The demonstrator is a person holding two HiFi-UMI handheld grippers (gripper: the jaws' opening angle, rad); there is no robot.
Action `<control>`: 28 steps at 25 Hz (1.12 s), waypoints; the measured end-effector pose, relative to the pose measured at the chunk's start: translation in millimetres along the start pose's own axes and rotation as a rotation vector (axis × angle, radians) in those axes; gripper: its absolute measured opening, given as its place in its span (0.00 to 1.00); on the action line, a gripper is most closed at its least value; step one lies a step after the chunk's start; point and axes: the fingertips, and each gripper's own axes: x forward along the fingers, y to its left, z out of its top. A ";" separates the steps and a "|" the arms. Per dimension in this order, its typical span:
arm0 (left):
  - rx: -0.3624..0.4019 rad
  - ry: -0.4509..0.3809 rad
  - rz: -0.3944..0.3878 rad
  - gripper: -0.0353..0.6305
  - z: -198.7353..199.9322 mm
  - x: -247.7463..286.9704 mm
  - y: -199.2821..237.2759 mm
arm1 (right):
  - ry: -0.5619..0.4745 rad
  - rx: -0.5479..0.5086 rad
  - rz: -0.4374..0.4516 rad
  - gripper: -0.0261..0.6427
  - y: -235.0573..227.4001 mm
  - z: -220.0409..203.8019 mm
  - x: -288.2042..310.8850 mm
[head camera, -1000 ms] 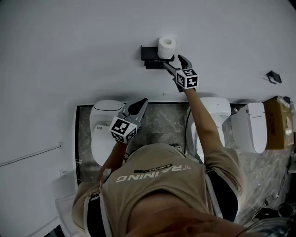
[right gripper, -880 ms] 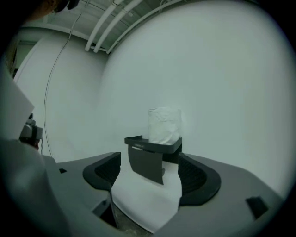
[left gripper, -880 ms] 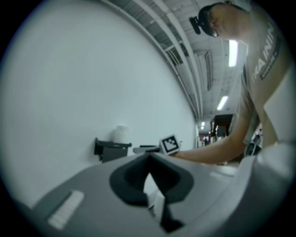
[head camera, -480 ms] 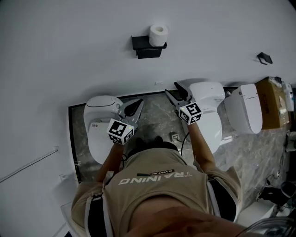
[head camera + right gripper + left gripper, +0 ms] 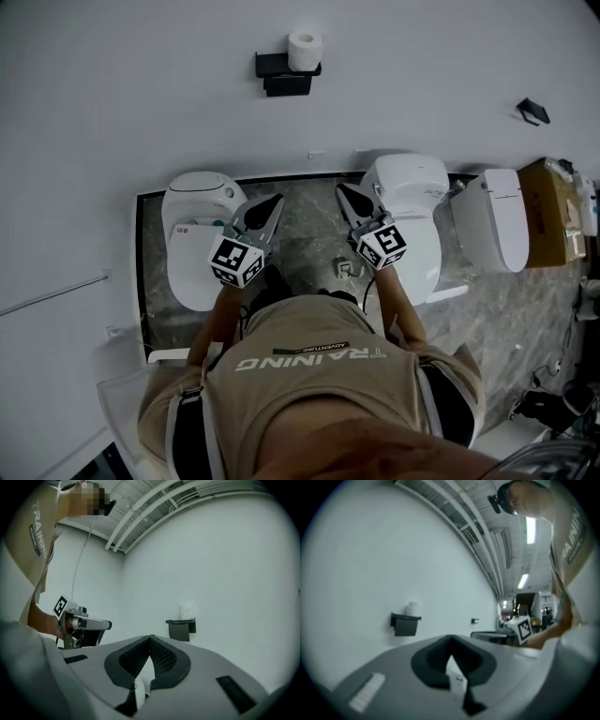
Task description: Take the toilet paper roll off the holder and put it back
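The white toilet paper roll [image 5: 303, 49] stands on end on top of the black wall holder [image 5: 281, 73], far from both grippers. My left gripper [image 5: 273, 201] and right gripper [image 5: 343, 190] hang side by side at chest height, pointing at the wall. Both are shut with nothing between the jaws. In the left gripper view the roll [image 5: 411, 608] and holder [image 5: 405, 625] sit left of the closed tips [image 5: 450, 641]. The right gripper view shows the roll [image 5: 187, 611] on the holder [image 5: 180, 628], right of its closed tips [image 5: 150, 638].
Below the white wall stand three white toilets: one at the left [image 5: 199, 246], one in the middle [image 5: 417, 202], one at the right [image 5: 504, 234]. A cardboard box [image 5: 555, 234] is at far right. A small black hook [image 5: 532, 110] is on the wall.
The right gripper drew back from the holder, came down beside the left one, and its jaws closed empty. The roll stayed on the holder. The left gripper barely moved.
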 end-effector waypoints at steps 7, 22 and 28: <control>-0.037 0.002 0.131 0.05 -5.0 -5.7 -67.2 | 0.030 -0.001 0.063 0.06 6.2 4.2 -70.6; 0.055 0.004 0.145 0.05 -6.6 -49.4 -105.7 | -0.036 0.028 -0.035 0.06 44.4 13.5 -107.9; 0.002 0.006 0.157 0.05 -12.1 -68.2 -93.2 | 0.000 -0.015 0.022 0.06 77.9 15.4 -90.3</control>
